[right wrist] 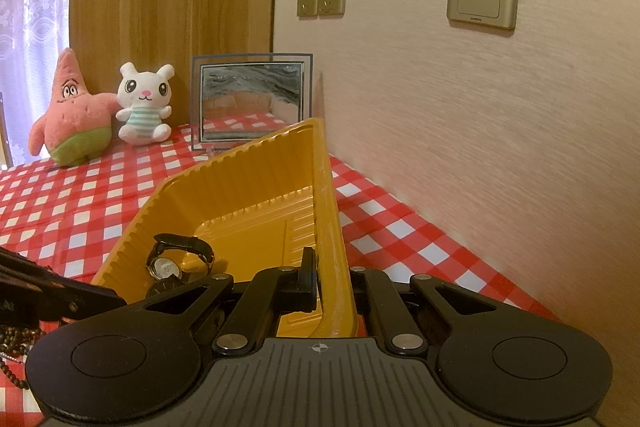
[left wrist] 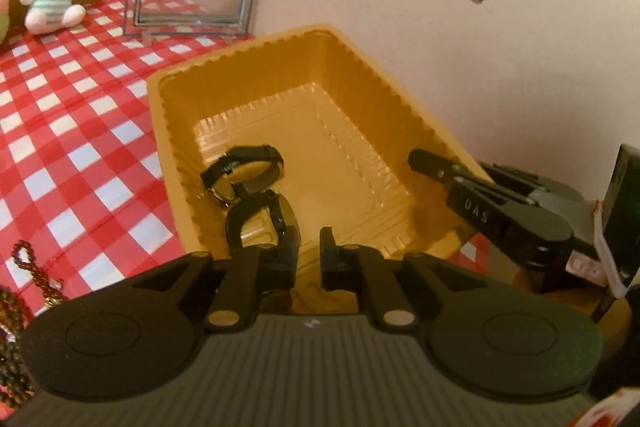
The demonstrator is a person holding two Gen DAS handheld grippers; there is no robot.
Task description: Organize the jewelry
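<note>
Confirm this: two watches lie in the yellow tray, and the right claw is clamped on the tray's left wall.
Not quite. The right claw is clamped on the yellow tray's right wall, as the right wrist view shows. Two watches do lie in the tray.

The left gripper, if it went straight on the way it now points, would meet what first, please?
Most likely the nearer black watch lying in the yellow tray, just ahead of the left gripper; its fingers stand slightly apart with nothing between them. Depth is uncertain, so it might reach the tray floor instead.

Light: warm, dim indoor glow, soft shadows.
Glare: faint sheen on the yellow tray (left wrist: 188, 163) floor.
Distortion: strong fisheye bending, dark corners.
Focus: slightly soft; wall (right wrist: 480, 127) streaked.
</note>
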